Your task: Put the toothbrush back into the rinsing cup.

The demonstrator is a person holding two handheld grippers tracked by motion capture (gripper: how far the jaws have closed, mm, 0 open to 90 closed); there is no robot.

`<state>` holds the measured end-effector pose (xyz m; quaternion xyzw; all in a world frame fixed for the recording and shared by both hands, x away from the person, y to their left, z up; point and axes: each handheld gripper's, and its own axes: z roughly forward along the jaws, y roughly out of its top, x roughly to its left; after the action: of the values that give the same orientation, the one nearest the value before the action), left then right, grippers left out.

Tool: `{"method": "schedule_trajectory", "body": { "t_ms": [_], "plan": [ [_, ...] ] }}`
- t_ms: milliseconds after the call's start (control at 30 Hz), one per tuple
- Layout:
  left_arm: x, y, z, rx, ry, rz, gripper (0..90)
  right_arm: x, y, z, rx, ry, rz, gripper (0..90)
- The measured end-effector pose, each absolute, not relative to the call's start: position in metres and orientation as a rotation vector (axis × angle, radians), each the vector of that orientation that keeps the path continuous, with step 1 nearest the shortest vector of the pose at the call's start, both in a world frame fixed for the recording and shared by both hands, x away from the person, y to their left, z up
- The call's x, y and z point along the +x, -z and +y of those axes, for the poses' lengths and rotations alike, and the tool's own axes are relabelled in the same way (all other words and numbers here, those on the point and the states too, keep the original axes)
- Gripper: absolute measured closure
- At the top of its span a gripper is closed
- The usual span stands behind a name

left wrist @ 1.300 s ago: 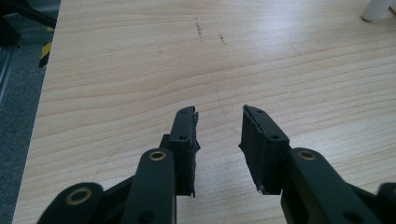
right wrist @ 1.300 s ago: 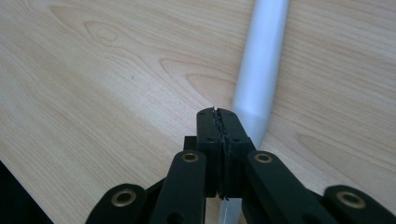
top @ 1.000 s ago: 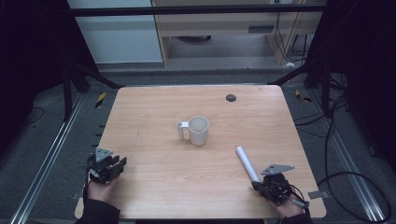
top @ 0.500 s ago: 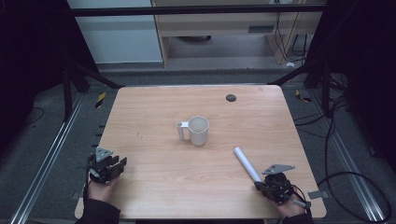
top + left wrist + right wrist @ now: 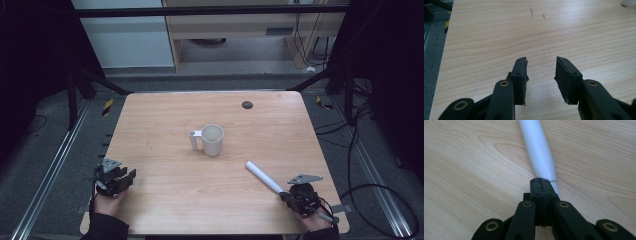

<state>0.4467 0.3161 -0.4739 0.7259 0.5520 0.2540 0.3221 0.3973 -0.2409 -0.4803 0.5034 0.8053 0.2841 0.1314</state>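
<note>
- Counter (image 5: 165,125): pale wood-grain top; its near edge is running out of the high view behind the person's hands.
- White tube (image 5: 264,177): lying on the counter's near right part, slanting up-left from the right gripper toward the mug but well apart from it. In the right gripper view its far end is being cut off by the top edge, and its near end is passing behind the jaws.
- Right gripper (image 5: 290,196): sitting at the near right corner, jaws pressed together. In the right gripper view (image 5: 541,181) the tube's end is sitting just beside and beyond the tips; whether the jaws are pinching a flattened end of it cannot be told.
- Left gripper (image 5: 131,175): resting at the near left edge, held by a hand (image 5: 106,202) in a dark sleeve. In the left gripper view (image 5: 541,67) its jaws are standing apart over bare wood.
- White mug (image 5: 212,139): standing upright near the counter's middle, handle pointing left; its interior is partly hidden by the rim.
- Dark round spot (image 5: 247,104): sitting near the far edge; too small to identify.
- Writing or labels: none legible on any item.
</note>
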Motion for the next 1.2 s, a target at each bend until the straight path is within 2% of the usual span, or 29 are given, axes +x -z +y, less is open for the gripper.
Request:
{"method": "schedule_trajectory", "body": {
  "t_ms": [1200],
  "plan": [
    [0.447,0.475,0.315,1.916,-0.663,1.451,58.6,0.419,0.485,-0.262,1.560,-0.761,2.191,90.0]
  ]
}}
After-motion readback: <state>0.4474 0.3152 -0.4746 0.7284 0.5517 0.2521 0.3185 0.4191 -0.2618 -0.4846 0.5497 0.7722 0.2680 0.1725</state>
